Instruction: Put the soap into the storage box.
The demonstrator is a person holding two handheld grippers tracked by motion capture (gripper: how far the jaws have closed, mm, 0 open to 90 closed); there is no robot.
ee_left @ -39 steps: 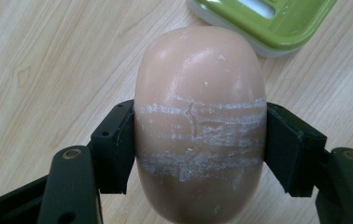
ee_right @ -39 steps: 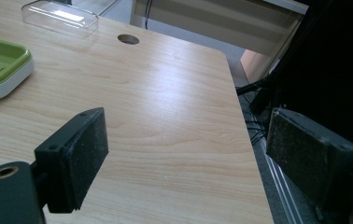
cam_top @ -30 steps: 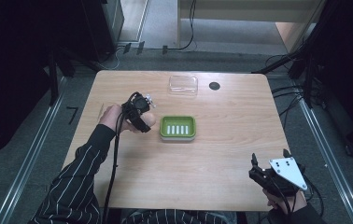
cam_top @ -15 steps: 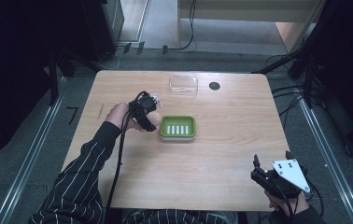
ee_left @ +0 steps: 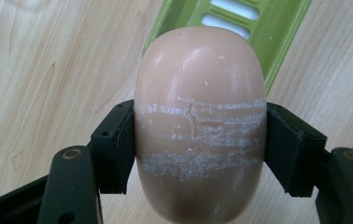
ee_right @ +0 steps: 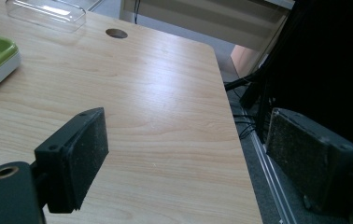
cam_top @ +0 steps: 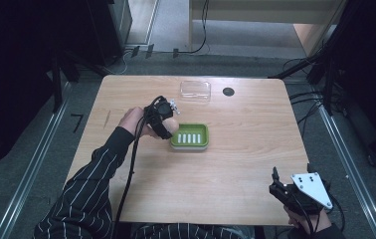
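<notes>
The soap bar (ee_left: 200, 135), a rounded peach-coloured piece with whitish scuff lines across its middle, is clamped between the two black jaws of the left gripper (ee_left: 198, 149), one pad pressed against each of its sides. In the left gripper view it hangs above the wood, its far end over the near-left edge of the green slotted soap dish (ee_left: 268, 28). From the high view the left gripper (cam_top: 168, 124) sits just left of the green dish (cam_top: 190, 136), held by a hand coming from a striped sleeve (cam_top: 91, 184), with a black cable (cam_top: 129, 179) trailing back toward the near edge.

The dish stands near the middle of the wooden surface (cam_top: 245, 149) (its base is white in the right gripper view). A clear plastic lid (cam_top: 195, 91) lies farther back, and just to its right is a round hole (cam_top: 228, 91) in the surface.

The right gripper (cam_top: 280, 188) rests at the near right corner, well apart from the dish; its jaws stand wide open with nothing between them, one over the wood and one past the right edge.
</notes>
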